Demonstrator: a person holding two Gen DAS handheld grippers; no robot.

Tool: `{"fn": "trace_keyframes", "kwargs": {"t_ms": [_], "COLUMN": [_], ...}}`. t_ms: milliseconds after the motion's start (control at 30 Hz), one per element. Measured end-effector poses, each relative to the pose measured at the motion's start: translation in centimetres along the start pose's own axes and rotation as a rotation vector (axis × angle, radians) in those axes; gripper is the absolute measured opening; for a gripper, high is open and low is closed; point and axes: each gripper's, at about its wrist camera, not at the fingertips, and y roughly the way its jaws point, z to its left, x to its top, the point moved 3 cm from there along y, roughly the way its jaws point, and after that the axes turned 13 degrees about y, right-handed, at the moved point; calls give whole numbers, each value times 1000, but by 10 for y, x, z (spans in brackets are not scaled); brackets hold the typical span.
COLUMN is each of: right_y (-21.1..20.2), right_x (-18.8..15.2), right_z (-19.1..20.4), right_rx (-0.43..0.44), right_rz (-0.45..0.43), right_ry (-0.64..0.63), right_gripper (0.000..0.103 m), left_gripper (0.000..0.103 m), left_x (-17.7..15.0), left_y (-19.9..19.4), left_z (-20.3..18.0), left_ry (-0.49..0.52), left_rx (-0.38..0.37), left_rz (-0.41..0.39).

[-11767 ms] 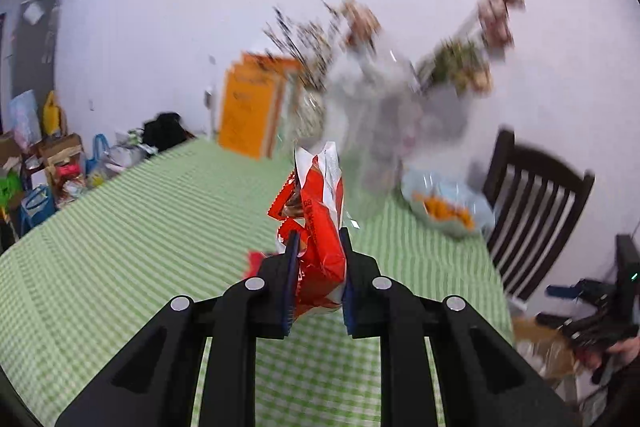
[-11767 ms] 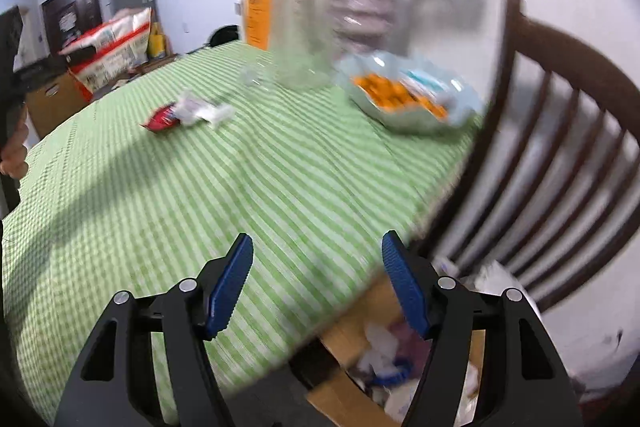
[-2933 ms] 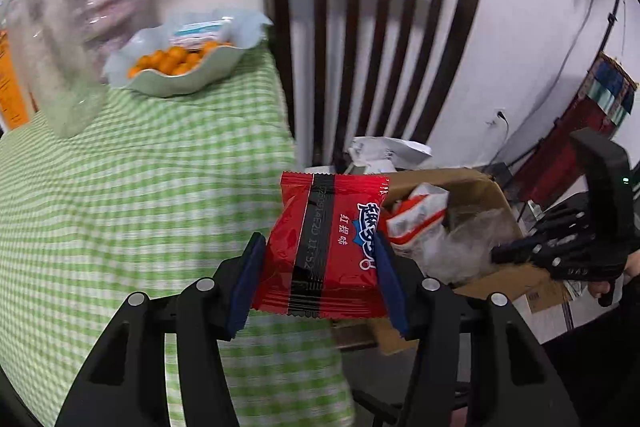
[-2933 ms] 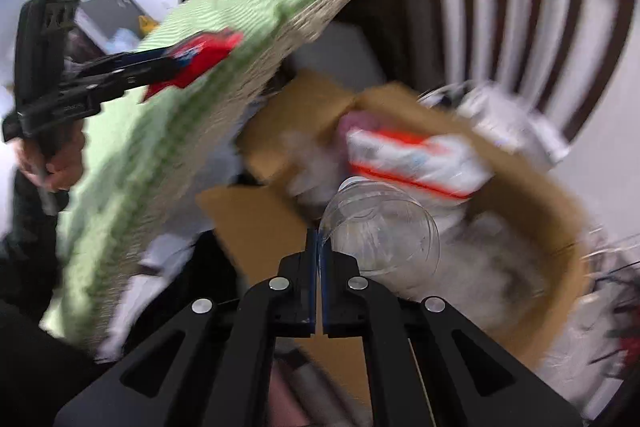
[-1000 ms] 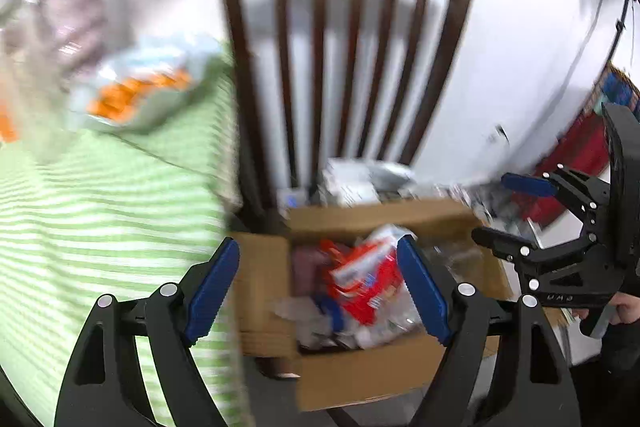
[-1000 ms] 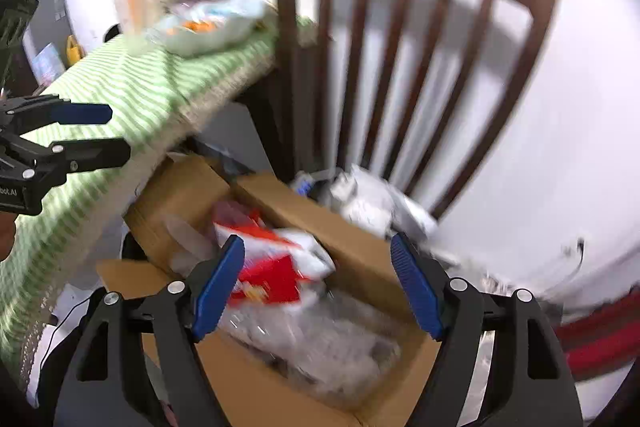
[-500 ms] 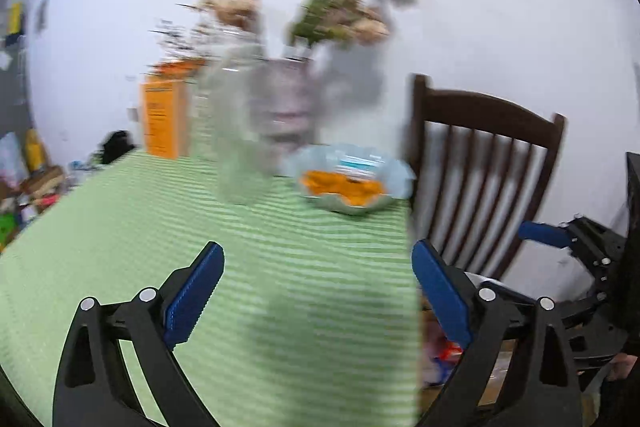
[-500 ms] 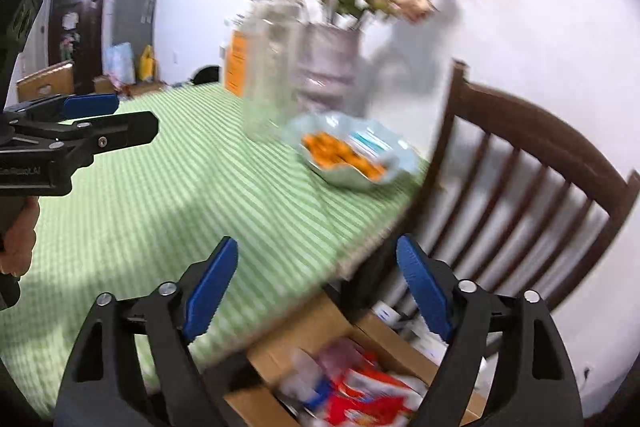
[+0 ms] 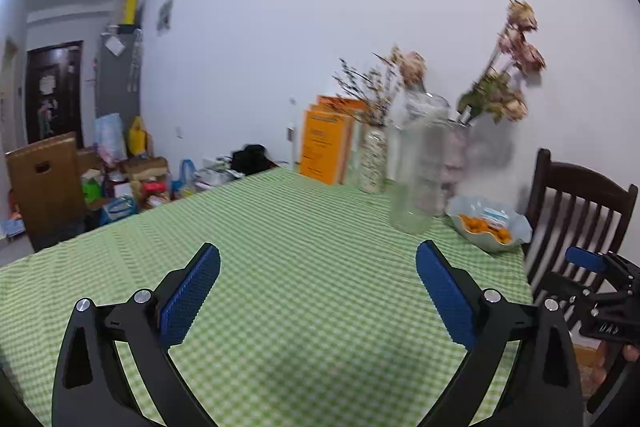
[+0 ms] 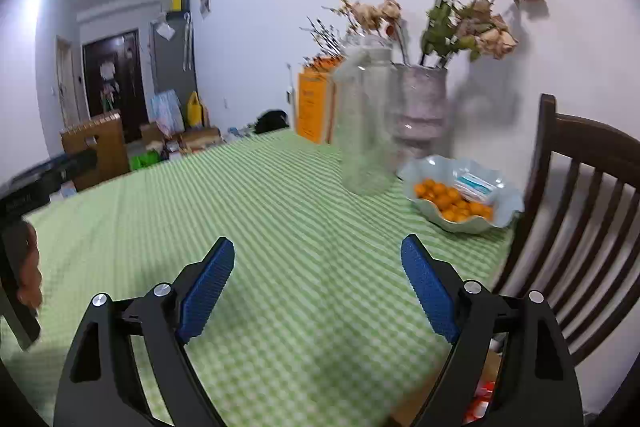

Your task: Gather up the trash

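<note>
My left gripper (image 9: 318,249) hangs over the green checked tablecloth (image 9: 304,219). Its jaws are opening, wide apart, with nothing between the blue pads. My right gripper (image 10: 317,243) is open over the same cloth, also with nothing in it; in the left wrist view it shows at the right edge (image 9: 576,273) beside the chair. A corner of the cardboard trash box (image 10: 416,405) with a red and white wrapper (image 10: 478,403) peeks in below the table edge. The box (image 9: 588,359) is mostly hidden in the left wrist view.
A clear glass jar (image 10: 362,131), a vase of dried flowers (image 10: 420,107), a bowl of oranges (image 10: 464,201) and an orange carton (image 9: 326,147) stand at the table's far right. A dark wooden chair (image 10: 580,195) stands right of it. Bags and boxes (image 9: 120,179) lie on the floor beyond.
Both views have swung up from the trash box by the chair to the tabletop. Both grippers' jaws stand a little wider than a second ago.
</note>
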Motion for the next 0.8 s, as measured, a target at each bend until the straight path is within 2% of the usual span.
{"fn": "trace_keyframes", "kwargs": {"t_ms": [233,400,633,800], "right_y": [-7,-11,-15,-21], "right_x": [-11,-29,-60,-80], "right_z": [39,56,75,78], "right_rx": [57,88,126,125], "right_rz": [-67,-102,-109,-75], "right_ry": [-10,-17,-38,-32], "right_gripper": [85,87,87,87], "left_gripper": [95,95,95,95], "left_x": [-21,-42,-72,-88], "left_y": [-27,-48,-68,-86], "left_z": [33,36,38,37], "left_ry": [-91,-59,-68,-79], "left_rx": [61,136,200,223], "left_rz": [-36,-51,-51,-44]}}
